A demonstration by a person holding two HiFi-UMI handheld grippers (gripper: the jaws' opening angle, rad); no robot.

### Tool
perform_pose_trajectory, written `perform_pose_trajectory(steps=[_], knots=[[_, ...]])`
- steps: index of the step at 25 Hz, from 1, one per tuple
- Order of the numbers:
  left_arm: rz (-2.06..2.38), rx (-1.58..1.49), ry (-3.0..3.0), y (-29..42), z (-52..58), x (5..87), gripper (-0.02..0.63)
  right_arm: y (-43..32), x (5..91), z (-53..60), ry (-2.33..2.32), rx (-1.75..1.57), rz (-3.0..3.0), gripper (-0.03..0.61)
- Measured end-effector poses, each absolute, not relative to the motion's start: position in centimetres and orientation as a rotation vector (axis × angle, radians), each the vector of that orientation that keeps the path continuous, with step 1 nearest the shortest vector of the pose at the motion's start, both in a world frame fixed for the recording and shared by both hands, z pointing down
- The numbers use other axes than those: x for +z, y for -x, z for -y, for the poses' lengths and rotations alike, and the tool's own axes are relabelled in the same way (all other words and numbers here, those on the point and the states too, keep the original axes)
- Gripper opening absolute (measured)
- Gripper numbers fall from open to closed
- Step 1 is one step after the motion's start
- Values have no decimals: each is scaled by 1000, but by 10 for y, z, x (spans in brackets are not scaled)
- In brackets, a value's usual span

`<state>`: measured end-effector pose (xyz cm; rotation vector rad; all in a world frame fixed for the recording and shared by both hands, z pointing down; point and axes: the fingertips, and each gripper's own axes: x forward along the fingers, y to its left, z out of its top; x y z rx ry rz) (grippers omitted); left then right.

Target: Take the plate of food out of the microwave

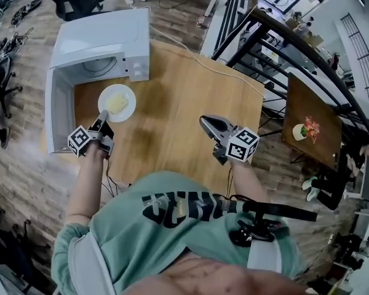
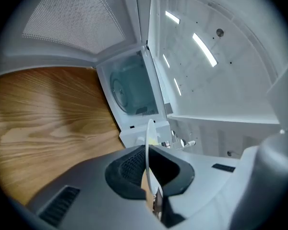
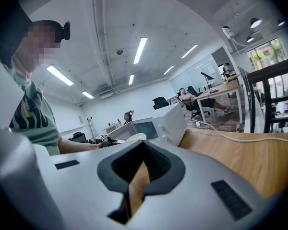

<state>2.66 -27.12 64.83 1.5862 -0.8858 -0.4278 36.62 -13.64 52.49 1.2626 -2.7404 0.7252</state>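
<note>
A white plate [image 1: 117, 102] with pale yellow food lies over the wooden table [image 1: 172, 103], just in front of the white microwave [image 1: 101, 39]. The microwave door [image 1: 58, 112] stands open to the left. My left gripper [image 1: 103, 117] is shut on the plate's near rim. In the left gripper view that rim [image 2: 149, 140] runs edge-on between the black pads of the left gripper [image 2: 149, 169], with the empty microwave cavity [image 2: 134, 87] beyond. My right gripper [image 1: 206, 123] hangs over the table's middle, shut and holding nothing. In the right gripper view the right gripper [image 3: 139, 171] points toward the plate [image 3: 136, 137].
A white cable [image 1: 221, 72] runs across the table's far right side. A black railing [image 1: 295, 48] stands to the right. Beyond it is a second wooden table [image 1: 323, 112] with a bowl of food [image 1: 307, 129]. Office chairs stand on the floor behind the microwave.
</note>
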Motion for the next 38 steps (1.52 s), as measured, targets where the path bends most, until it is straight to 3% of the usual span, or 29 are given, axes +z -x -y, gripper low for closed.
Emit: perform_pose_trajectory(steps=[19, 38], knots=[[594, -217, -1721, -170, 213, 618, 15, -439, 521, 77, -1505, 711, 2667, 6], [388, 65, -1755, -320, 172, 652, 15, -524, 547, 11, -1777, 809, 2537, 8]])
